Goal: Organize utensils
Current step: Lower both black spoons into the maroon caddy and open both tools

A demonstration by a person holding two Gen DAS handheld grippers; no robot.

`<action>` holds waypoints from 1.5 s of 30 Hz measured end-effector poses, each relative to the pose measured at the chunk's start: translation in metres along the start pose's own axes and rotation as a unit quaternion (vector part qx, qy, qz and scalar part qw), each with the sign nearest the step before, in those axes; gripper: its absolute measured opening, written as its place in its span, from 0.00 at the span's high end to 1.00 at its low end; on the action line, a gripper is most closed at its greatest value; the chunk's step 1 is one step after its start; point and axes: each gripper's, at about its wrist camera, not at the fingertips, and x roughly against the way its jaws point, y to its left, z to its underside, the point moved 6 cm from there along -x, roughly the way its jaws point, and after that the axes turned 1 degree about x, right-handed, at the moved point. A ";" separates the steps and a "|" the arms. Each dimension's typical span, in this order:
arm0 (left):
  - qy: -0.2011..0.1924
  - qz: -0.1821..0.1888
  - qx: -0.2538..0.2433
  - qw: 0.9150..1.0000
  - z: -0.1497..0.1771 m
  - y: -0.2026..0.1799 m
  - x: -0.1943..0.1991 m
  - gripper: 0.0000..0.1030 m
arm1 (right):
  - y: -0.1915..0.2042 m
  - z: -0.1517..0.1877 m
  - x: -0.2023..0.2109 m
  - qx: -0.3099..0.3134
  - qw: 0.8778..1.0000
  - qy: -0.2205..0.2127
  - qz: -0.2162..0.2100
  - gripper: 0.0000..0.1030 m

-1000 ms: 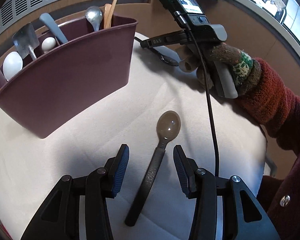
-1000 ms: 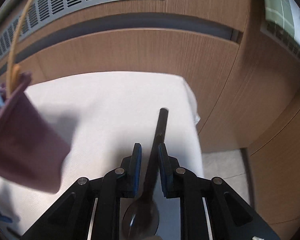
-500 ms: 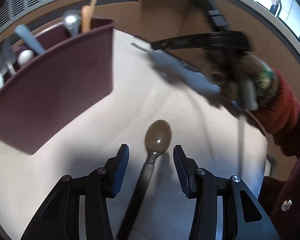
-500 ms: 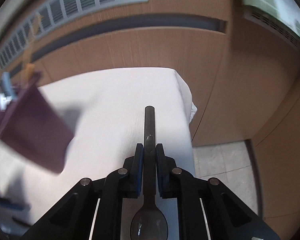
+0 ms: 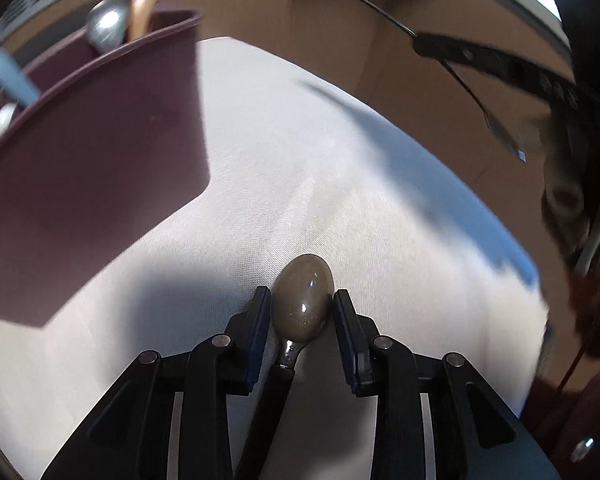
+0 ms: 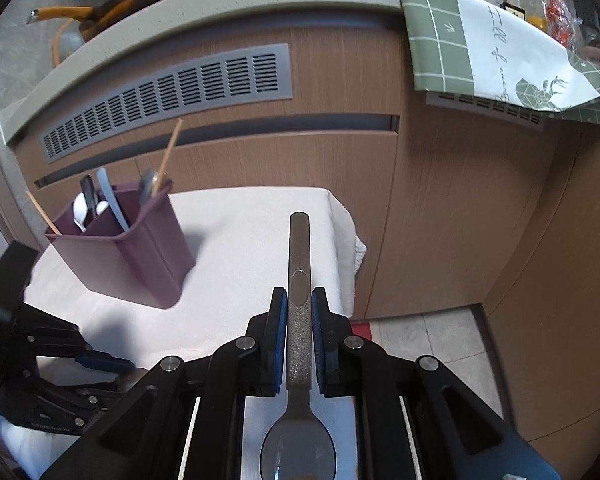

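- Between the right gripper's (image 6: pixel 299 322) blue pads (image 6: pixel 279 336) sits the speckled handle of a grey spoon (image 6: pixel 299 280); the jaws are clamped on it near mid-handle, bowl toward the camera and handle end pointing forward, a hold that looks meant for dropping it into a holder handle-first, though that is a judgement only.
- At the left gripper (image 5: pixel 299 320) the jaws stand apart around a brown spoon (image 5: pixel 303 298) lying on the cloth; the pads flank its bowl closely, the right one at or just short of the rim, and I cannot tell whether either presses; the dark handle runs back under the gripper body, so the grip would land on the bowl or neck, not on the handle.
- Beyond both grippers the white cloth-covered table (image 6: pixel 236 240) bears the maroon utensil holder (image 6: pixel 136 256); it stands well apart from the brown spoon and up-left of it in the left view.
- Inside the holder, spoons, a pale blue handle and wooden chopsticks stand upright, sorted into compartments; which section either spoon belongs in cannot be read.
- Behind the table runs a wooden cabinet front with a grey vent grille (image 6: pixel 168 100); a green-and-white towel (image 6: pixel 496 40) hangs over the counter edge.
- Judged from this, one spoon is lifted and ready to stow; the other is not yet picked up.
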 end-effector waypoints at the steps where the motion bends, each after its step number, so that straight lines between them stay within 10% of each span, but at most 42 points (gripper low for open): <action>1: -0.006 -0.005 0.004 1.000 0.001 -0.001 0.001 0.69 | 0.004 0.000 0.002 0.002 1.000 -0.003 -0.001 0.89; 6: -0.110 -0.029 0.061 0.992 0.005 0.012 0.044 0.69 | 0.025 -0.008 0.015 -0.004 0.999 -0.022 -0.029 0.89; 18: -0.319 -0.020 0.166 0.933 0.018 0.057 0.153 0.72 | 0.078 -0.034 0.027 -0.021 0.993 -0.059 -0.102 0.89; 27: -0.461 -0.015 0.142 0.876 -0.060 0.084 0.277 0.88 | 0.131 -0.144 0.085 0.006 0.962 -0.230 -0.147 0.89; 45: -0.386 -0.022 0.222 0.895 -0.042 0.163 0.189 0.85 | 0.160 -0.139 -0.051 -0.025 0.969 -0.187 -0.158 0.89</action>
